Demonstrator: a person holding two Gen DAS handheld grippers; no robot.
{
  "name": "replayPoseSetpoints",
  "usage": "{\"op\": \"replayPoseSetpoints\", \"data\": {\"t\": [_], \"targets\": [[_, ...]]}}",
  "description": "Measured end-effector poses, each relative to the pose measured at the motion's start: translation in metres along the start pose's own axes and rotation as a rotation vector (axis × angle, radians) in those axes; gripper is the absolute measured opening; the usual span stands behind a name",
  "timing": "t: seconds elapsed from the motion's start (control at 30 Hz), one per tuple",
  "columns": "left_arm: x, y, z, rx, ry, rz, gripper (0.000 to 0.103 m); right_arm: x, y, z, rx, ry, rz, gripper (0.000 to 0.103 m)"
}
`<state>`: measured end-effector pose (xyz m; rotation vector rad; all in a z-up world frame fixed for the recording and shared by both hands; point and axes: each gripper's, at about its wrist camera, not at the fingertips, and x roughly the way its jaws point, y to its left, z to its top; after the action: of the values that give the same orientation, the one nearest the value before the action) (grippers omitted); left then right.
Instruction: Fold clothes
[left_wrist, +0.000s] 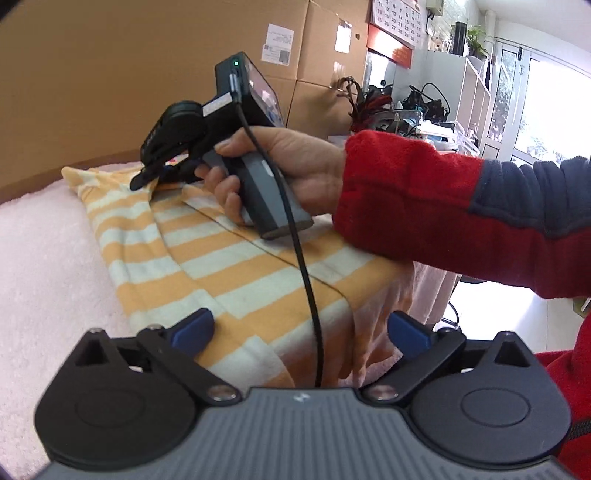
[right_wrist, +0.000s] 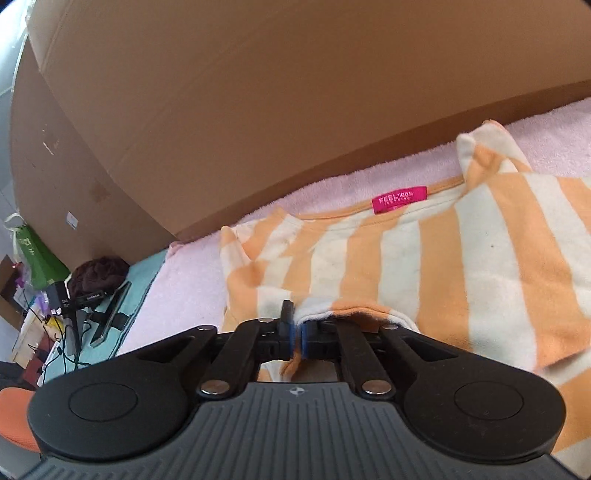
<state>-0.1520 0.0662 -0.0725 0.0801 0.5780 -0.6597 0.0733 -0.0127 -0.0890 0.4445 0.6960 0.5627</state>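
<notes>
Shirt of orange-and-white striped knit (right_wrist: 424, 254) lies across the pink towelling surface (right_wrist: 192, 280), filling centre and right of frame. Right gripper (right_wrist: 297, 328) is clamped on its folded edge at lower centre. Left gripper (left_wrist: 299, 328) stands spread wide above the cloth, holding nothing.

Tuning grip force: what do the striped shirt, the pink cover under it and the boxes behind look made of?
Striped shirt: soft knit, likely cotton, matte and faintly fuzzy, with limp creases. Pink cover: terry-like towelling, looped nubby pile. Boxes: brown cardboard, matte, with flap seams and stuck-on labels.
</notes>
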Motion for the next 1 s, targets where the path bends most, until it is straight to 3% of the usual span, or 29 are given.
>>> {"op": "replayPoseSetpoints", "data": {"t": [0.13, 0.2, 0.27, 0.33, 0.4, 0.47, 0.57, 0.63, 0.67, 0.7, 0.73, 0.9, 1.0], "targets": [[-0.004, -0.001, -0.001, -0.040, -0.009, -0.079, 0.102, -0.005, -0.006, 0.003, 0.038, -0.038, -0.025, 0.003], [-0.005, -0.003, -0.003, -0.029, -0.012, -0.075, 0.101, -0.003, -0.012, 0.003, 0.053, -0.021, -0.020, 0.003], [-0.011, 0.000, 0.003, -0.027, -0.017, -0.072, 0.097, -0.009, -0.011, 0.006, 0.047, 0.020, 0.021, 0.015], [-0.020, 0.007, 0.011, -0.014, -0.052, -0.026, 0.100, -0.028, -0.010, 0.006, 0.071, 0.033, 0.057, 0.038], [-0.021, 0.018, 0.015, -0.014, -0.063, 0.035, 0.101, -0.052, -0.006, 0.003, 0.065, 0.044, 0.085, 0.044], [-0.015, 0.028, 0.013, -0.046, -0.049, 0.041, 0.100, -0.071, 0.001, -0.006, 0.038, 0.063, 0.183, 0.042], [-0.002, 0.035, 0.006, -0.094, -0.019, 0.014, 0.101, -0.052, 0.012, -0.029, 0.142, 0.261, 0.405, 0.041], [0.001, 0.021, 0.005, -0.032, -0.007, 0.039, 0.101, -0.038, 0.019, -0.043, 0.208, 0.390, 0.539, 0.041], [0.002, 0.015, 0.003, 0.000, -0.001, 0.058, 0.101, -0.026, 0.020, -0.049, 0.211, 0.425, 0.510, 0.041], [0.003, 0.010, 0.001, 0.026, 0.004, 0.075, 0.101, -0.015, 0.018, -0.050, 0.198, 0.414, 0.457, 0.029], [0.003, 0.005, -0.001, 0.051, 0.008, 0.091, 0.101, -0.005, 0.016, -0.049, 0.190, 0.401, 0.408, 0.000], [-0.009, -0.007, -0.012, 0.069, 0.004, 0.089, 0.101, 0.009, -0.012, -0.019, 0.335, 0.243, 0.262, 0.000], [-0.021, -0.007, -0.015, 0.092, -0.001, 0.086, 0.101, -0.006, -0.003, -0.024, 0.289, 0.315, 0.346, 0.018]]}}
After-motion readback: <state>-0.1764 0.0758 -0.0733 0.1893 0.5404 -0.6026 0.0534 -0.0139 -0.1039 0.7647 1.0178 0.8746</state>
